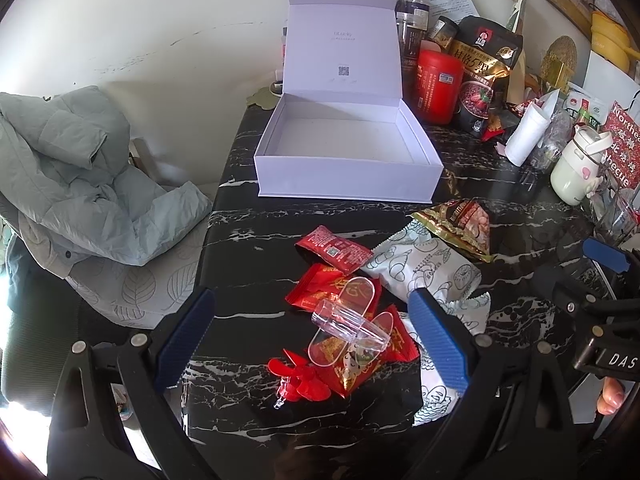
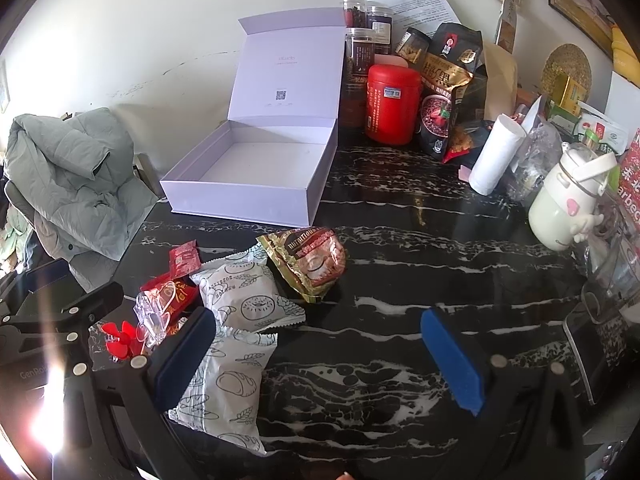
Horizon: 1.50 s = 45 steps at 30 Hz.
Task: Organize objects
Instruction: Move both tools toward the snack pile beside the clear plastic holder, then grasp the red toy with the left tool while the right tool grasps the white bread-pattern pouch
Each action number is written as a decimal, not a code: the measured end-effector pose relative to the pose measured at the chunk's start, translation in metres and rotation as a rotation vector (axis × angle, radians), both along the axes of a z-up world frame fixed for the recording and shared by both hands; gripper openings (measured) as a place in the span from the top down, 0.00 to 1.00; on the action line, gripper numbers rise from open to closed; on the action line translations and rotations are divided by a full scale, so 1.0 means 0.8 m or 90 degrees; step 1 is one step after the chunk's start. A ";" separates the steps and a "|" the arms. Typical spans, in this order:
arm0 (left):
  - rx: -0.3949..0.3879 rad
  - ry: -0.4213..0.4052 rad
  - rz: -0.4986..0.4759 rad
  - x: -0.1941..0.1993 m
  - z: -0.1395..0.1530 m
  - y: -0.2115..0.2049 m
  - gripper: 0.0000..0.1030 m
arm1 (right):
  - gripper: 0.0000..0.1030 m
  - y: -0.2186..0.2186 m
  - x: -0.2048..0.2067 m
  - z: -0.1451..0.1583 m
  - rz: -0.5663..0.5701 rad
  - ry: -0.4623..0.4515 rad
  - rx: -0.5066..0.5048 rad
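An open, empty white box [image 1: 344, 184] [image 2: 248, 200] stands on the black marble table [image 1: 280, 408] [image 2: 400, 240]. In front of it lie red snack packets [image 1: 334, 249] [image 2: 184, 257], white bread-print packets [image 1: 424, 268] [image 2: 240, 292], a gold snack bag [image 1: 464, 224] [image 2: 312, 264], a clear plastic clip [image 1: 348, 320] [image 2: 154, 312] and a small red fan [image 1: 298, 378] [image 2: 120, 338]. My left gripper [image 1: 312, 344] is open and empty, low over the clip and red packets. My right gripper [image 2: 320, 356] is open and empty, over bare table right of the bread packets.
Jars, a red canister [image 1: 438, 86] [image 2: 394, 104], a dark food bag [image 2: 452, 88], a paper roll [image 2: 496, 160] and a cream bottle [image 1: 576, 168] [image 2: 564, 208] crowd the back and right. A grey jacket [image 1: 72, 176] [image 2: 72, 176] lies on a chair at the left.
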<state>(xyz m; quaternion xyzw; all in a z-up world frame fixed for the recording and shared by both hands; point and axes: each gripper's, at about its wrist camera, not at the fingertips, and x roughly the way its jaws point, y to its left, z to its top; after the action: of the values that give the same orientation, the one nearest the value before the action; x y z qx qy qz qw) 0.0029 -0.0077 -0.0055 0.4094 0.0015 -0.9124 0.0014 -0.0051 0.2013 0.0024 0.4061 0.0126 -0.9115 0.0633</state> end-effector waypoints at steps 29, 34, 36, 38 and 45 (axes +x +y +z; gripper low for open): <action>0.009 -0.033 0.016 0.021 -0.024 -0.006 0.05 | 0.00 -0.008 0.020 -0.020 0.024 -0.026 0.002; 0.006 -0.045 0.024 0.030 -0.034 -0.009 0.05 | 0.00 -0.013 0.028 -0.031 0.036 -0.039 0.002; 0.007 -0.050 0.027 0.034 -0.039 -0.009 0.05 | 0.00 -0.016 0.030 -0.036 0.042 -0.046 0.001; 0.011 -0.058 0.029 0.037 -0.044 -0.011 0.05 | 0.00 -0.019 0.031 -0.040 0.049 -0.054 0.001; 0.019 -0.082 0.035 0.044 -0.064 -0.014 0.05 | 0.00 -0.031 0.033 -0.057 0.072 -0.081 -0.001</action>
<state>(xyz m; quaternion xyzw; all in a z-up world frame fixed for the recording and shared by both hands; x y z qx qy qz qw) 0.0381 -0.0191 -0.0571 0.4673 0.0264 -0.8835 0.0199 0.0215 0.1769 -0.0432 0.4619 0.0308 -0.8788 0.1155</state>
